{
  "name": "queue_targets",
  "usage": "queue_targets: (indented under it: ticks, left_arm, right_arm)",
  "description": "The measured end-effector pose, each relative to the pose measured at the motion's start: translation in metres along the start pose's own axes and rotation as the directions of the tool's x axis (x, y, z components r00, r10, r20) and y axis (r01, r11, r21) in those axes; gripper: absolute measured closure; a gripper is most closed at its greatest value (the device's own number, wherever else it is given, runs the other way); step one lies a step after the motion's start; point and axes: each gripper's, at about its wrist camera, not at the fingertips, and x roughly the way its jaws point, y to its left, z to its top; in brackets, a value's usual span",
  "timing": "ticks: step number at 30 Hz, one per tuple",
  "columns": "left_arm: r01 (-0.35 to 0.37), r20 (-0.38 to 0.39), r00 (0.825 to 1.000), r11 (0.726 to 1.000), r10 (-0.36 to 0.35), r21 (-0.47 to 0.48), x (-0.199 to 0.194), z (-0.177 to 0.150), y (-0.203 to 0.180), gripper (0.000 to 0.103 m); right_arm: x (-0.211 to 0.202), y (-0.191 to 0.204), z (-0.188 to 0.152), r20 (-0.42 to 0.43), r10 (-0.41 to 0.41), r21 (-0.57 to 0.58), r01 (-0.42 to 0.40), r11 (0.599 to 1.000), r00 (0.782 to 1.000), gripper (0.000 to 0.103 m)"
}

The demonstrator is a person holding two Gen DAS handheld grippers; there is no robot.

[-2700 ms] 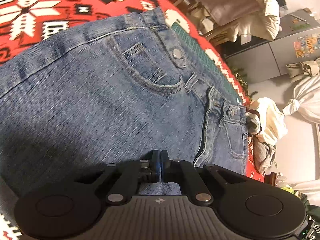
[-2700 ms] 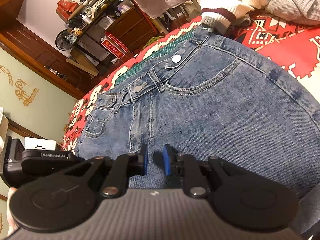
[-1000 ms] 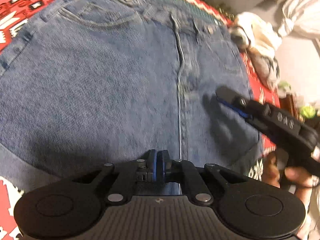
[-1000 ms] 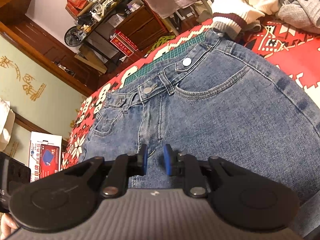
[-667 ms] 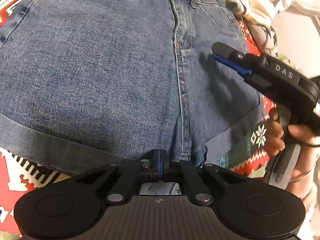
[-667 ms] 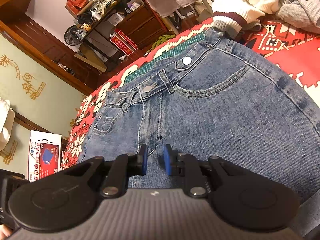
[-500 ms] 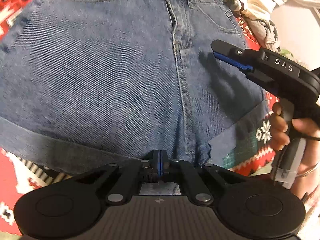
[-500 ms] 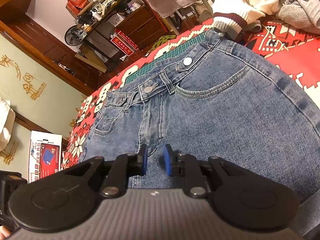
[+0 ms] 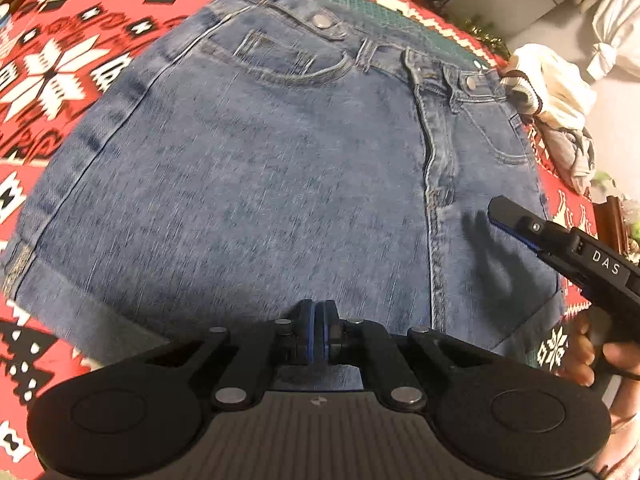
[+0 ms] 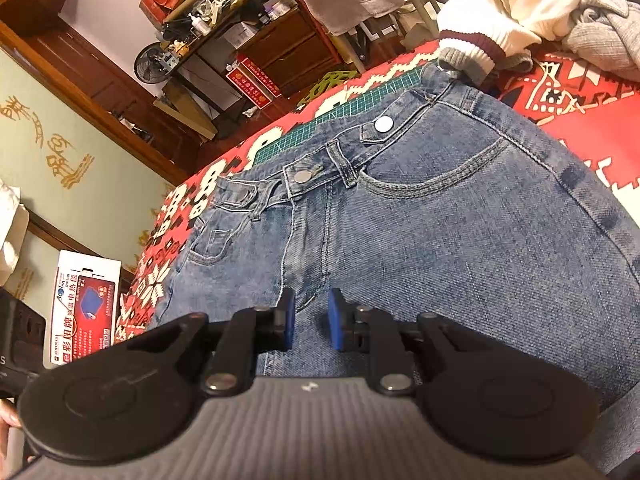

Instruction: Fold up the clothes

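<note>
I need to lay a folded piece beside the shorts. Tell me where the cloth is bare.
Bare red patterned cloth lies open off the side seam of the denim shorts, on the left tool's side. Past the far side seam, the white sweater and grey garment crowd the waistband corner, though red cloth nearer the right tool shows bare.

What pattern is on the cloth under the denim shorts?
The cloth is red with white and black geometric snowflake motifs, clearest in the left wrist view beside the denim shorts.
</note>
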Motion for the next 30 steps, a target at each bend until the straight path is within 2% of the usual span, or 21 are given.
queue_targets:
  ticks: [7, 13, 30]
  left_arm:
    - [-0.001, 0.000, 1.000, 1.000, 0.001, -0.011, -0.009, -0.004, 0.008, 0.100]
    - [-0.002, 0.001, 1.000, 1.000, 0.002, -0.021, -0.016, -0.007, 0.016, 0.098]
    - [-0.114, 0.070, 0.990, 0.982, 0.125, -0.153, -0.003, 0.025, 0.031, 0.100]
  right_arm:
    - [-0.001, -0.002, -0.001, -0.005, 0.003, 0.006, -0.003, 1.000, 1.000, 0.083]
    - [-0.003, -0.004, 0.001, 0.003, 0.007, 0.016, -0.007, 1.000, 1.000, 0.083]
    - [0.000, -0.001, 0.000, -0.019, 0.005, 0.001, -0.005, 1.000, 1.000, 0.083]
